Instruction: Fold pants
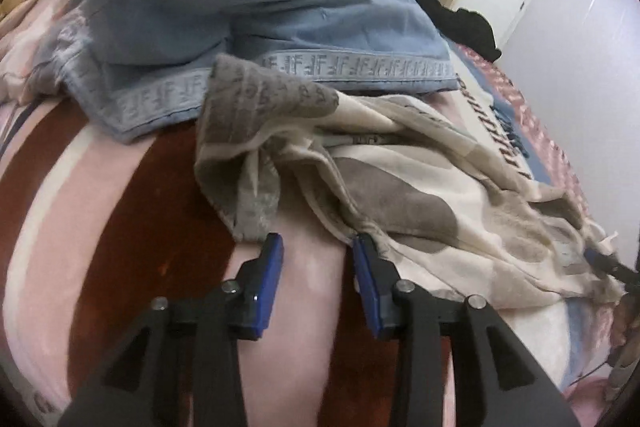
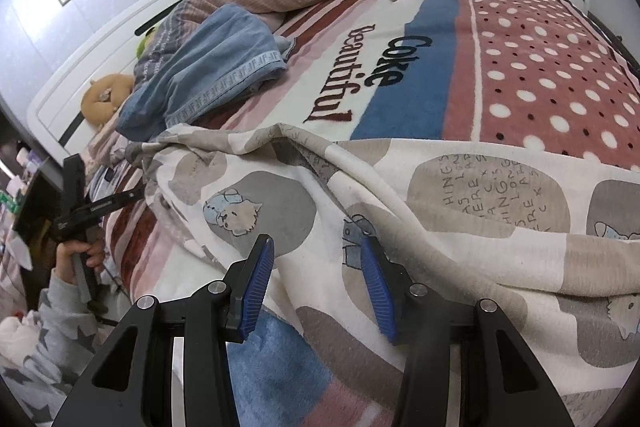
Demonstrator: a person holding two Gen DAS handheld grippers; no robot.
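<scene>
- Lying crumpled across the near part of the bed, the pants (image 2: 440, 195) are cream cotton-looking fabric with grey blobs and little cartoon animals, bunched into ridges and partly doubled over.
- Looks light, floppy and not slippery, so it'll probably drape and sag the second it's lifted; a pinch on one layer could easily drag a second one along.
- Best bet for a hold is likely an edge or corner, like the ragged near hem by the left gripper (image 1: 318, 247), not the loose middle.
- That left gripper has its jaws apart with bare blanket between them; the right-hand pad just meets the cloth edge, nothing clamped.
- The right gripper (image 2: 316, 255) hovers over the fabric, jaws parted, gripping nothing.
- Underneath is the striped blanket (image 2: 400, 75); a blue garment (image 1: 248, 11) sits farther back, touching the pants' far end.
</scene>
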